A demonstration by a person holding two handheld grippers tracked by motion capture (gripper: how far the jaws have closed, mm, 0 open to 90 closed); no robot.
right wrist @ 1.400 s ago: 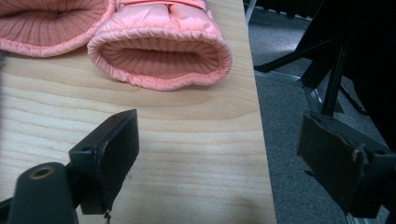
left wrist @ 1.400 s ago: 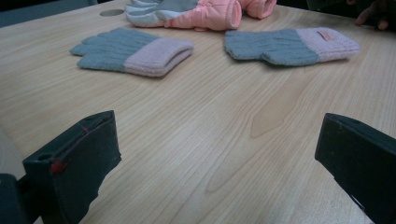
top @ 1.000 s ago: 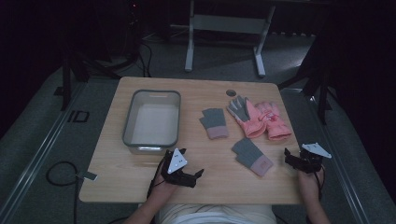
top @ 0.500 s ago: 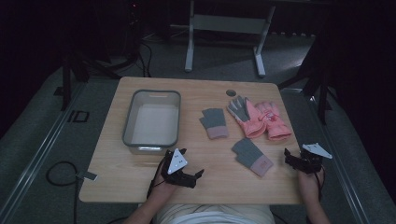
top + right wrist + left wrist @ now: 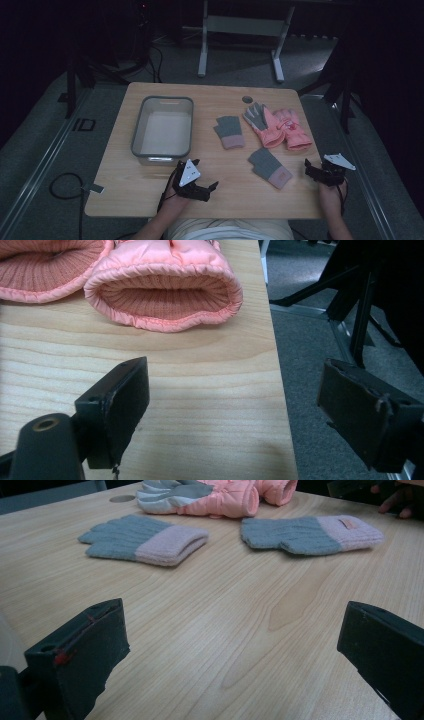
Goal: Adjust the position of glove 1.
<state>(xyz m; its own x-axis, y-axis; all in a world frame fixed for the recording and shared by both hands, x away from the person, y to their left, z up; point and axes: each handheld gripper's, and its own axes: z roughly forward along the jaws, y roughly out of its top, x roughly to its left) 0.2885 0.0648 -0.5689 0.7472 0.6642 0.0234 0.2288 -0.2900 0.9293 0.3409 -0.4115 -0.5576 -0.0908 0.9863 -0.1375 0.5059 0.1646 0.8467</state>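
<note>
Knit gloves and padded pink gloves lie on the tabletop [image 5: 150,195] ahead of both hand-held grippers, none of them gripped. We find the left hand-held gripper [image 5: 206,186] low over the near edge, its jaws standing wide apart with bare wood between them in the left gripper view. Ahead of it and toward its right lies the near grey knit glove [image 5: 269,167], flat, with its pink cuff pointing toward the right hand-held gripper [image 5: 311,169]. Farther ahead of the left hand-held gripper lies the far grey knit glove [image 5: 229,131], also flat, its pink cuff turned toward the person. The two knit gloves are apart from each other.

We note the right hand-held gripper at the right near corner, jaws likewise spread and holding nothing; in the right gripper view one jaw stands over the wood and the other past the tabletop edge, over the grey floor [image 5: 325,340]. Directly ahead of it lie the pink padded gloves [image 5: 280,126], side by side and touching, their open cuffs facing this gripper. The left one of the pair shows a grey palm.

Just ahead of the left hand-held gripper and slightly to its left stands a grey bin [image 5: 162,150], upright. We see nothing inside it. A person's hand holds each gripper from the near edge.
</note>
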